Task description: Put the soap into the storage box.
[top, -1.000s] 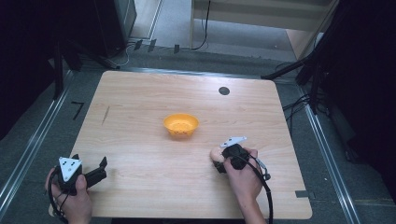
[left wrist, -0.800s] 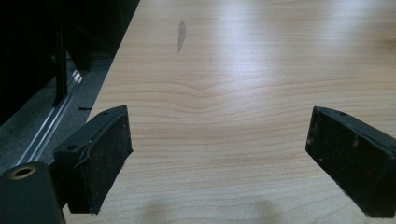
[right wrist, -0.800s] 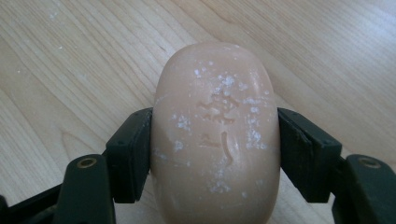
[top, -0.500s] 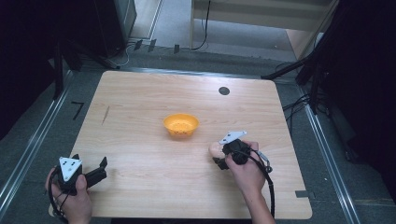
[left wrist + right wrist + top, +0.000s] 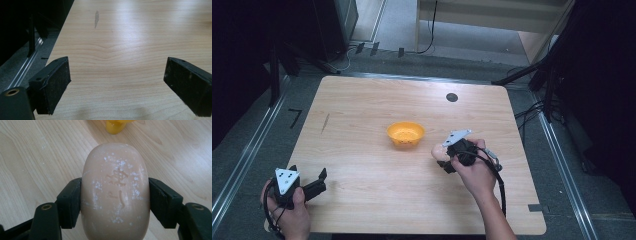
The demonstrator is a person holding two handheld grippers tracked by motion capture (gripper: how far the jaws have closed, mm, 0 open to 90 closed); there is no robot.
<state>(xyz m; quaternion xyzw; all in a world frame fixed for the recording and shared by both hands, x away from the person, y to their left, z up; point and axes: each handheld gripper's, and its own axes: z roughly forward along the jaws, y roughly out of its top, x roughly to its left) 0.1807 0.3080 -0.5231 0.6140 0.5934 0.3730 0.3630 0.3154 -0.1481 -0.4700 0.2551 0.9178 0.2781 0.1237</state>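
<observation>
Left gripper [image 5: 314,186] sits at the near left corner of the wooden table [image 5: 362,105], held low in the person's left hand [image 5: 287,215], same spot as a second ago; the left gripper view shows its jaws spread wide over bare wood, nothing between them, so it's idle. Mid-table, the orange bowl [image 5: 405,134] stands upright and looks empty, unmoved across the frames. Just right of it and nearer the person, the right gripper [image 5: 443,159] is clamped on a peach-coloured bar of soap [image 5: 115,192]: the right gripper view has both pads pressed flat against the bar's long sides, embossed face up, white flecks on it, bar sticking out well past the fingertips toward the bowl's foot at the top of that view. Change over the last second: the right hand [image 5: 474,172] has come up off the table and drifted toward the bowl, soap with it, grip unchanged. Read: pick is done and the carry is under way; what's left is probably getting over the bowl rim and releasing. Soap is slick and only held at its sides, so slip or twist during the carry is the risk.
</observation>
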